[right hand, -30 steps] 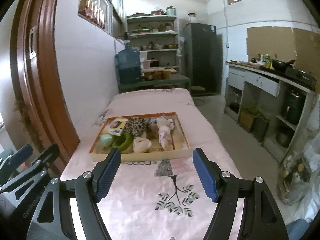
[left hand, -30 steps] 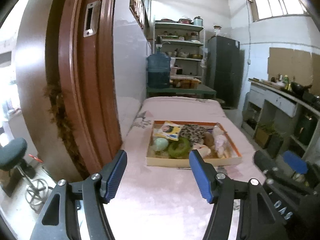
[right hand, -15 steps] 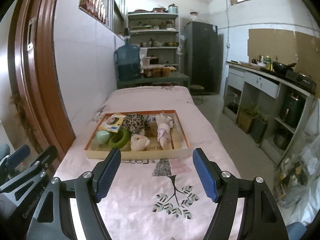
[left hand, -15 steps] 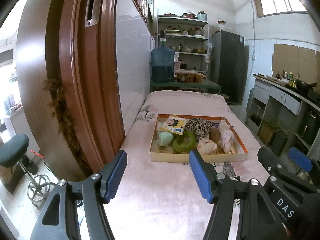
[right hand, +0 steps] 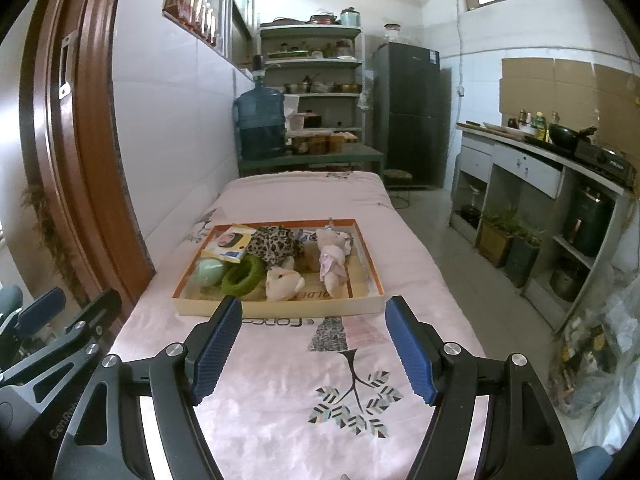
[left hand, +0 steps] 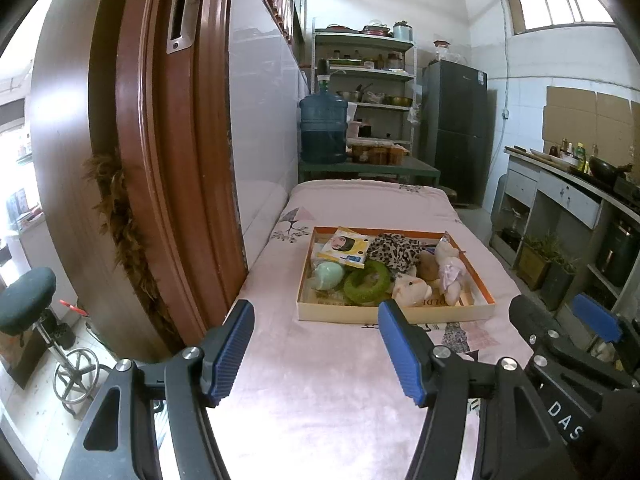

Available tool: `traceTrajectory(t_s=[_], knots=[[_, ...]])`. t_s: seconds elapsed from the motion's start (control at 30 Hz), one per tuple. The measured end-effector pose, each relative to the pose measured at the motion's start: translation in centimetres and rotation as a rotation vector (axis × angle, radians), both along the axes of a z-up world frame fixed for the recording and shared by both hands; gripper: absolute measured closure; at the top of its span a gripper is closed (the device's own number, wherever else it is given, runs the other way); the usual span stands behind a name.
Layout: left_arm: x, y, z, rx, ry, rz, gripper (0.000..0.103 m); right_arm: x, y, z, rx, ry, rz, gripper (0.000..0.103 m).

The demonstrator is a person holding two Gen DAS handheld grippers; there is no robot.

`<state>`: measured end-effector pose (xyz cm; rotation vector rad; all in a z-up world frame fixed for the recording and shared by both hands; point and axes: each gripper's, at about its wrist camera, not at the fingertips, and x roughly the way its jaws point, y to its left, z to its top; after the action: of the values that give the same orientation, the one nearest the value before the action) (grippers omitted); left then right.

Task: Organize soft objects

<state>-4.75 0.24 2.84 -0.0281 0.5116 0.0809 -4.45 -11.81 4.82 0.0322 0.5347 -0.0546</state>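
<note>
Where one tray (right hand: 280,309) sits, two plush toys (right hand: 283,279).

Home kitchen: fridge (right hand: 408,112), pot-laden shelves (right hand: 312,60), stove counter (right hand: 560,152), water jug (right hand: 260,122).

plush cloth toys (right hand: 282,279); cardboard tray (right hand: 280,309); glossy wood door (left hand: 160,184).

Left gripper (left hand: 316,346) held level, jaws spread wide, nothing between the blue pads (left hand: 230,354); right gripper (right hand: 314,346) likewise agape and empty, pointing forward; side by side, each seen at the edge of the other's view.
</note>
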Motion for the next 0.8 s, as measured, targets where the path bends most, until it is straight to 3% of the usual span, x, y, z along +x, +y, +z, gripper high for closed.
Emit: traceTrajectory(t_s=[0.8], knots=[[-0.08,-0.14,0.0,0.001,0.002,-0.002,0.038,0.25,0.43,-0.05,0.001,0.0,0.006,0.027]])
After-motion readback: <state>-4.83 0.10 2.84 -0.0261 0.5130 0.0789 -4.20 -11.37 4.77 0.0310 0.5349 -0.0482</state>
